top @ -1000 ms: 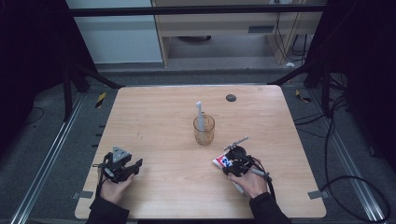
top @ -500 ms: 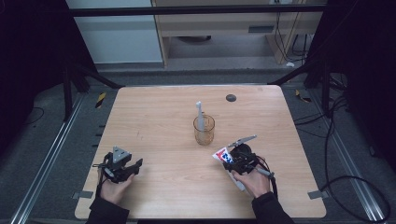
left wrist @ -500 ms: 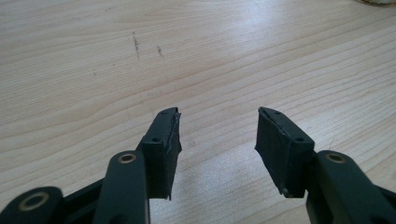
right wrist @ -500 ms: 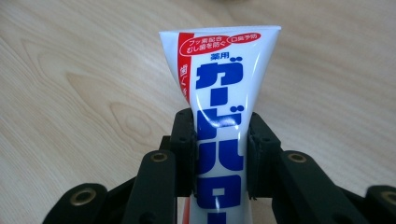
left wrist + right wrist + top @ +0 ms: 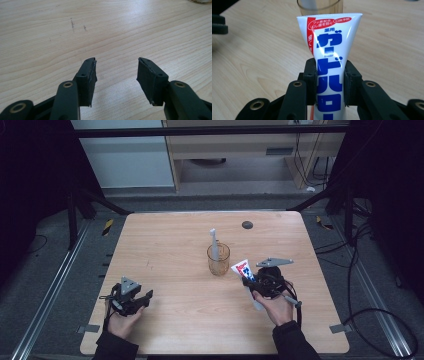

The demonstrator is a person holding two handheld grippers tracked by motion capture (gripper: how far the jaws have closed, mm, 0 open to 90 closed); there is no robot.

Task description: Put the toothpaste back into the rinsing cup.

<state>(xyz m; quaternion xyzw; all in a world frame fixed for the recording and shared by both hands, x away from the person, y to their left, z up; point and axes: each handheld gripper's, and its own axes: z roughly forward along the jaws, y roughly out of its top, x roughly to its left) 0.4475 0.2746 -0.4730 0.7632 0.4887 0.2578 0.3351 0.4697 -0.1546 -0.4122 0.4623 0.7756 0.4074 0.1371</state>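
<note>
high view: right gripper [image 5: 248,279] jaws clamp toothpaste tube [image 5: 242,270], at 4 o'clock of glass cup [image 5: 218,259]; left gripper [image 5: 145,297] jaws wide, empty. step: carrying tube; next likely lowering into cup.

The bench [image 5: 125,32] is showing pale matt wood with fine grain and a few dark scuffs. The toothpaste tube [image 5: 329,57] is gleaming as glossy plastic, the cup [image 5: 218,259] is looking like clear amber plastic or glass, and the left hand-held gripper [image 5: 116,75] is wearing matt black, slightly rough pads [image 5: 150,80].

lab: framed test table [image 5: 165,245], floor cables [image 5: 372,315], dark curtains [image 5: 30,180].
</note>
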